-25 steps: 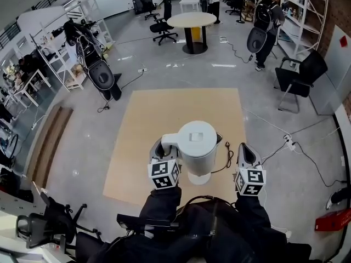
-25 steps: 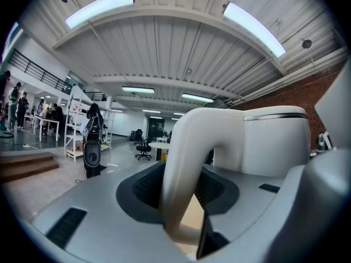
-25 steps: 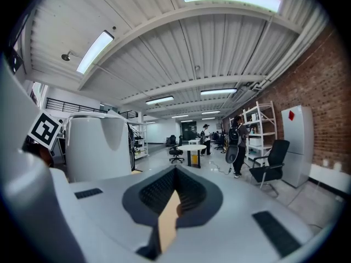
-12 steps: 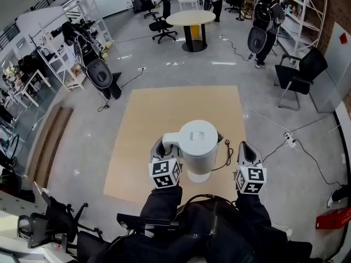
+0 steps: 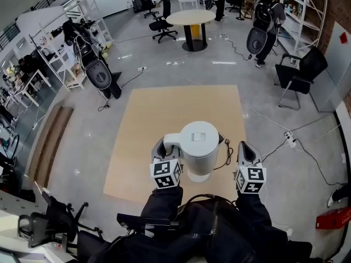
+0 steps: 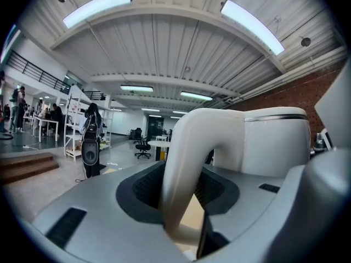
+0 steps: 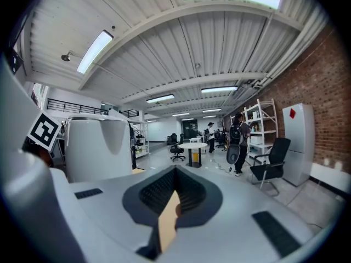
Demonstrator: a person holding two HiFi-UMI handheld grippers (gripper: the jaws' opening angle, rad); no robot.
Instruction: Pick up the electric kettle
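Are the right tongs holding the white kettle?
No, the right tongs have nothing between them, and the kettle is off to their side.

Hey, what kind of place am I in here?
Probably a large open lab or workshop-style office: a brick wall, metal shelving, and a round table with office chairs.

My left gripper clamps the kettle handle; my right gripper points nearly level alongside it, jaws together.
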